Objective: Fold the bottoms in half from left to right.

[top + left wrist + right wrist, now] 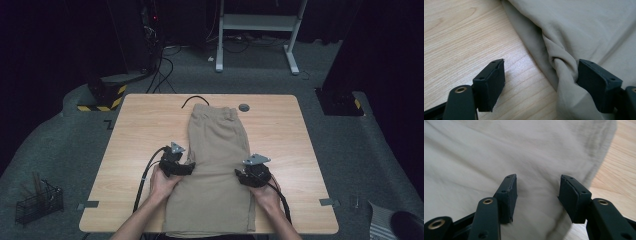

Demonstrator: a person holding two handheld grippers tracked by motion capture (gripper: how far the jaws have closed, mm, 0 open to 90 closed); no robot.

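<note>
One wooden tabletop (135,150) carries one garment, a pair of beige shorts (215,165), laid flat down the middle with the waistband toward the far edge and the leg hems at the near edge. Two grippers work on it, one in each hand. On the tabletop's far side lie one short black cable (194,99) and one round grey disc (244,107), both just beyond the waistband. On the floor to the left of the tabletop stands one wire basket (39,202).

Left gripper (176,165): set at the left edge of the shorts, about halfway down their length. In the left gripper view its jaws stand wide apart; a bunched ridge of the shorts (564,70) lies between them and touches the right-hand jaw, while the left-hand jaw rests over bare tabletop (461,37). The fabric is not pinched.

Right gripper (254,172): set at the right edge of the shorts, level with the left one. In the right gripper view its jaws stand well apart over smooth fabric (499,152), near the hem edge where wood (619,177) begins. Nothing is clamped.
</note>
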